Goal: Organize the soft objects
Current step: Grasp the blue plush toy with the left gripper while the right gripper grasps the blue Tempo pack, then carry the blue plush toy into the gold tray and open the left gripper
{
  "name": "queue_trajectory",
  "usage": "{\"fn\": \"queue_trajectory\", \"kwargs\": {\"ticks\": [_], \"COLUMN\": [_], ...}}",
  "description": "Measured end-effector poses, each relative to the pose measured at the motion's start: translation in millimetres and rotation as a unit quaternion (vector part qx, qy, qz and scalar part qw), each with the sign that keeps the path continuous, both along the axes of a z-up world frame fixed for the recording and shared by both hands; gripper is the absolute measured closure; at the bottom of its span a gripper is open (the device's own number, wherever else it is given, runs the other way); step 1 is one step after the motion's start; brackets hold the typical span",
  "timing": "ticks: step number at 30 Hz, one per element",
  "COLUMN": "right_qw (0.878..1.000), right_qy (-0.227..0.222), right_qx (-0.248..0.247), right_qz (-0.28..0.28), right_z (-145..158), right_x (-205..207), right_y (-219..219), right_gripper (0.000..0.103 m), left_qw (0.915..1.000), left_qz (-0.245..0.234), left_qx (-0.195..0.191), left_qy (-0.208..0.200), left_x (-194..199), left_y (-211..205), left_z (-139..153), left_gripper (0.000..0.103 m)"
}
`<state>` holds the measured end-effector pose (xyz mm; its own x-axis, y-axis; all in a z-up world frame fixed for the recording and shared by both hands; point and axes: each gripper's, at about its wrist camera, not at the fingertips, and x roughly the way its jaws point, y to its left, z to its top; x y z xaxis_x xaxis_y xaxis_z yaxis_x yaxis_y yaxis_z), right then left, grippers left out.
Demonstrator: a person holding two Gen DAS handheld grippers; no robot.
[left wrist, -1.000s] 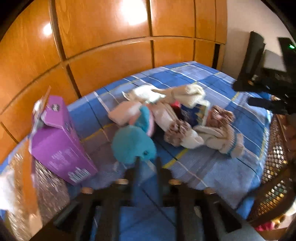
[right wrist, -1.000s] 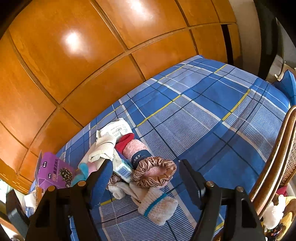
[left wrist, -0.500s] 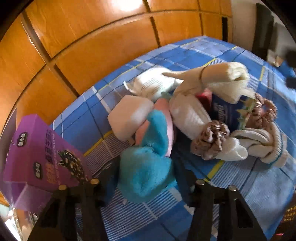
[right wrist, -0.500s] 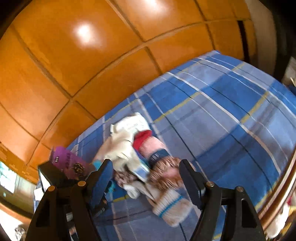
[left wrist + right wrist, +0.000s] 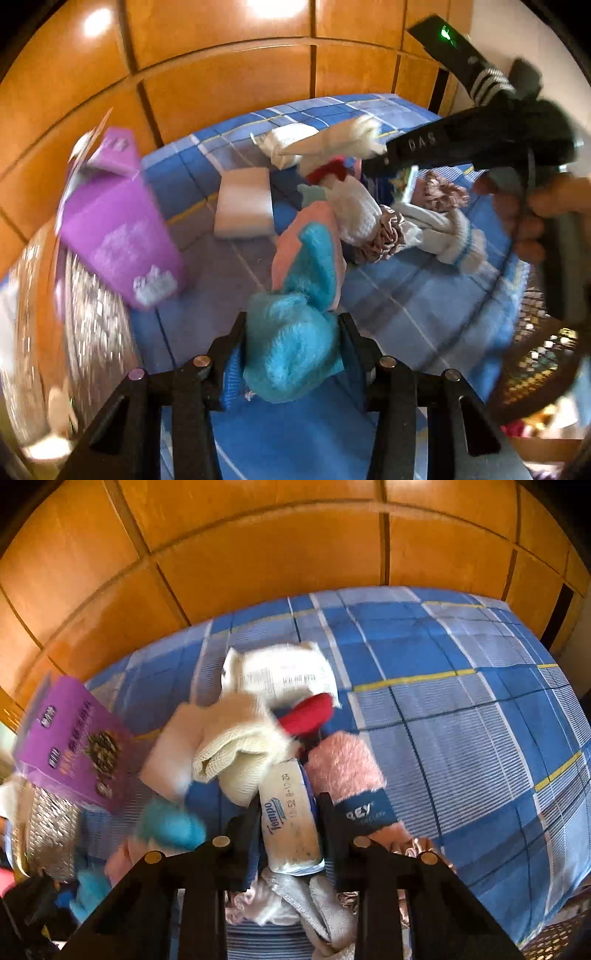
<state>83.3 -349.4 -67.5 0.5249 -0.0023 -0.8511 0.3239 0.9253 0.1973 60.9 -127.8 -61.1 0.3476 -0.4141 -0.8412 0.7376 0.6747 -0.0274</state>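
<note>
Two grippers work over a bed spread with a blue plaid sheet (image 5: 461,738), backed by orange wooden panels (image 5: 258,546). A purple box (image 5: 118,229) stands tilted near the sheet's left edge, and beside it lies a white sponge-like block (image 5: 245,205). The soft things sit heaped at the middle of the sheet: a cream waffle-knit cloth (image 5: 236,746), a pink fluffy sock with a dark blue cuff (image 5: 343,771), a white sock with a blue stripe (image 5: 458,240), a brown satin scrunchie (image 5: 384,236) and a red piece (image 5: 306,716).

The left gripper (image 5: 291,332) has its jaws closing on a turquoise fluffy sock (image 5: 291,350) at the near edge of the pile; both fingers press its sides. The right gripper (image 5: 288,812), held in a person's hand (image 5: 546,218), has its jaws closing on a Tempo tissue pack (image 5: 290,819) between the cream cloth and the pink sock, the fingers already against the pack's sides.
</note>
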Motion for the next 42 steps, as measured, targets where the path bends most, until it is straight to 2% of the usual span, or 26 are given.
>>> {"fn": "queue_trajectory", "kwargs": {"ticks": [5, 7, 11, 16, 24, 28, 29, 32, 38, 42], "right_qw": [1.0, 0.999, 0.998, 0.998, 0.998, 0.998, 0.998, 0.999, 0.998, 0.997], "right_qy": [-0.007, 0.0, -0.002, -0.019, -0.048, -0.027, -0.024, -0.008, 0.006, 0.015], "right_qx": [0.013, 0.038, 0.064, 0.061, 0.008, 0.001, 0.008, 0.02, 0.005, -0.002], "right_qz": [0.012, 0.025, 0.002, -0.004, 0.046, 0.055, 0.054, 0.049, 0.063, 0.08], "right_z": [0, -3, -2, 4, 14, 8, 7, 1, -4, -6], "right_x": [-4, -2, -3, -6, 9, 14, 13, 11, 13, 15], "right_y": [1, 2, -7, -9, 15, 19, 18, 16, 23, 30], "right_gripper": [0.076, 0.074, 0.067, 0.067, 0.067, 0.066, 0.059, 0.055, 0.049, 0.044], "left_qw": [0.9972, 0.9958, 0.9934, 0.9884, 0.9845, 0.9823, 0.9805, 0.9767, 0.9582, 0.938], "left_qz": [0.023, 0.03, 0.039, 0.048, 0.057, 0.066, 0.073, 0.09, 0.192, 0.277], "left_qx": [-0.065, -0.082, -0.106, -0.144, -0.166, -0.176, -0.183, -0.194, -0.212, -0.205], "left_qy": [0.029, 0.028, 0.019, 0.01, 0.008, -0.002, -0.003, -0.006, -0.017, -0.037], "left_x": [-9, -13, -15, 4, 42, 67, 77, 101, 168, 192], "left_y": [27, 36, 49, 48, 27, 18, 17, 15, 48, 103], "left_z": [22, 34, 57, 82, 102, 116, 123, 135, 153, 152], "left_gripper": [0.056, 0.056, 0.056, 0.056, 0.056, 0.056, 0.056, 0.056, 0.056, 0.056]}}
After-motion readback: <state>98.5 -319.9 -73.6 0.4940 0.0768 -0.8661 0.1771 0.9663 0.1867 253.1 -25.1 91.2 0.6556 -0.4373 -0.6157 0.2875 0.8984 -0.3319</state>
